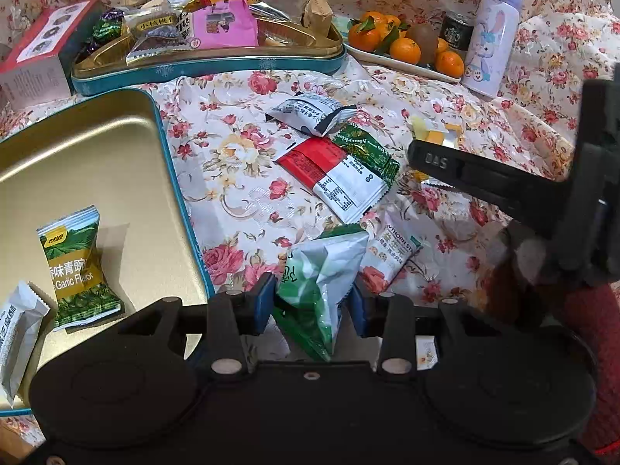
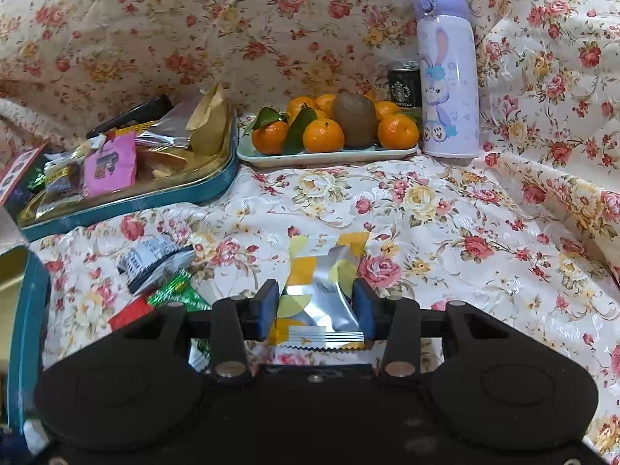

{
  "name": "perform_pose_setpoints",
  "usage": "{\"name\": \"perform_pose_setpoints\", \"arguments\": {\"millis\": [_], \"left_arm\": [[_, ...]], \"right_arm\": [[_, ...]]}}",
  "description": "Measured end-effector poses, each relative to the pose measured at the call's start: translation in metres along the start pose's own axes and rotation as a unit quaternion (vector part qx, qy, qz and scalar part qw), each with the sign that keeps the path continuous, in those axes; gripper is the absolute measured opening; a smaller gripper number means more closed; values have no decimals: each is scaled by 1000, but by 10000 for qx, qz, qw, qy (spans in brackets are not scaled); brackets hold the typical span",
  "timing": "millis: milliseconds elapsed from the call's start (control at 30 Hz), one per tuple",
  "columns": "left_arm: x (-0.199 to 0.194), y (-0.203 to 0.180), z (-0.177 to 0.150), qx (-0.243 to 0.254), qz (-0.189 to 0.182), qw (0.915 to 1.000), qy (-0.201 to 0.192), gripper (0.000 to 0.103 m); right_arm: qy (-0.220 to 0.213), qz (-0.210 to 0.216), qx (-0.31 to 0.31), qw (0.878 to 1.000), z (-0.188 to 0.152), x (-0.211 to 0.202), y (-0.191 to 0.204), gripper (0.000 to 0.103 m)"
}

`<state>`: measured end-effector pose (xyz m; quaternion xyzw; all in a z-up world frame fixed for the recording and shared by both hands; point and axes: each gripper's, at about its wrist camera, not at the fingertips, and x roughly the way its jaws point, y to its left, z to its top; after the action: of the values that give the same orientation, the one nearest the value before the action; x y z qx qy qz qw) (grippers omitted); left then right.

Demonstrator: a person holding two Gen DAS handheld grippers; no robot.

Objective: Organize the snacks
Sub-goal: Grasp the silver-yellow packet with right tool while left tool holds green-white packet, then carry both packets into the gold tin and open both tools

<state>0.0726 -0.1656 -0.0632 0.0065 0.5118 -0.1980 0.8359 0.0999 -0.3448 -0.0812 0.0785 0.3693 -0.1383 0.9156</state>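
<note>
My left gripper (image 1: pixel 312 306) is shut on a crumpled green and white snack packet (image 1: pixel 321 271), held upright just right of a gold tin tray (image 1: pixel 97 147) with a teal rim. In that tray lie a green garlic-pea packet (image 1: pixel 75 267) and a white packet (image 1: pixel 19 329). My right gripper (image 2: pixel 316 308) is shut on a silver and yellow packet (image 2: pixel 321 283) low over the floral cloth. One of its black fingers (image 1: pixel 445 161) shows in the left wrist view. Loose on the cloth lie a red and white packet (image 1: pixel 329 170), a green one (image 1: pixel 368 147), a black and white one (image 1: pixel 310 112) and a hawthorn strip (image 1: pixel 391 255).
A second teal tin (image 1: pixel 217 64) heaped with snacks stands at the back. Beside it are a plate (image 2: pixel 325 155) of tangerines and a kiwi, a dark can (image 2: pixel 403 85) and a purple bottle (image 2: pixel 447 77). A box (image 1: pixel 35 50) sits far left. A red sleeve (image 1: pixel 593 329) is at right.
</note>
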Motion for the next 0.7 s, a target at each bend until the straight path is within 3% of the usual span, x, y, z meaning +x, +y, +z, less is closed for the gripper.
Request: {"name": "perform_pose_setpoints", "arguments": {"millis": [400,700], "left_arm": [[0,-4,-2,142,146,9998,-66,48],[-3,-6,-3,232,191,9995,-130,43]], "right_arm": [[-325,130,370,9987,-40,-74,-36,42],[-487,228,557,9970,-62,-110,-39,42]]}}
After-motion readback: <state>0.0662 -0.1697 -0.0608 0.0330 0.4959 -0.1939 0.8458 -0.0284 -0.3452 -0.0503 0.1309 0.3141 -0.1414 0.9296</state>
